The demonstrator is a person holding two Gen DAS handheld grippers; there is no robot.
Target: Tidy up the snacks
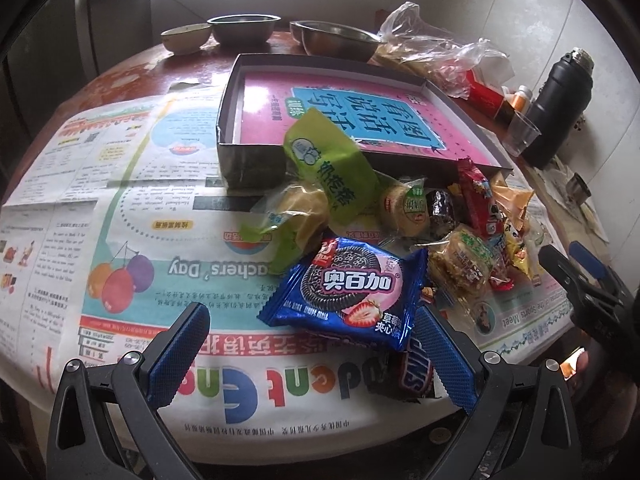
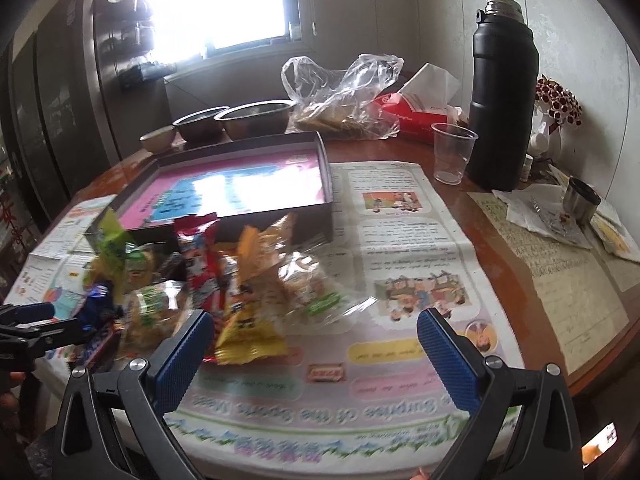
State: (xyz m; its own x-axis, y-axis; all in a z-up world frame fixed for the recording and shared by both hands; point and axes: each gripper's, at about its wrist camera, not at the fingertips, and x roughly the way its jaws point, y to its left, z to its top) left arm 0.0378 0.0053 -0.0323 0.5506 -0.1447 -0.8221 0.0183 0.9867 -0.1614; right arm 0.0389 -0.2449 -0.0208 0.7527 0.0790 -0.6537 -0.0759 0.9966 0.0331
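Observation:
A pile of wrapped snacks lies on newspaper in front of a shallow dark box [image 1: 240, 160] with a pink book inside. A blue Oreo pack [image 1: 344, 292] lies nearest my left gripper [image 1: 312, 344], which is open just before it, its right finger beside a Snickers bar [image 1: 412, 372]. A green-wrapped cake [image 1: 320, 184] leans on the box front. My right gripper [image 2: 316, 344] is open and empty, to the right of the pile, close to a yellow packet [image 2: 252, 312] and a red packet [image 2: 200, 264]. The box shows in the right wrist view [image 2: 324, 184] too.
Metal bowls [image 1: 244, 28] and a small ceramic bowl [image 1: 186, 36] stand behind the box. A clear plastic bag [image 2: 340, 92], red tissue pack [image 2: 412, 116], plastic cup [image 2: 452, 152], black thermos [image 2: 500, 92] and small metal cup [image 2: 582, 200] stand at the right.

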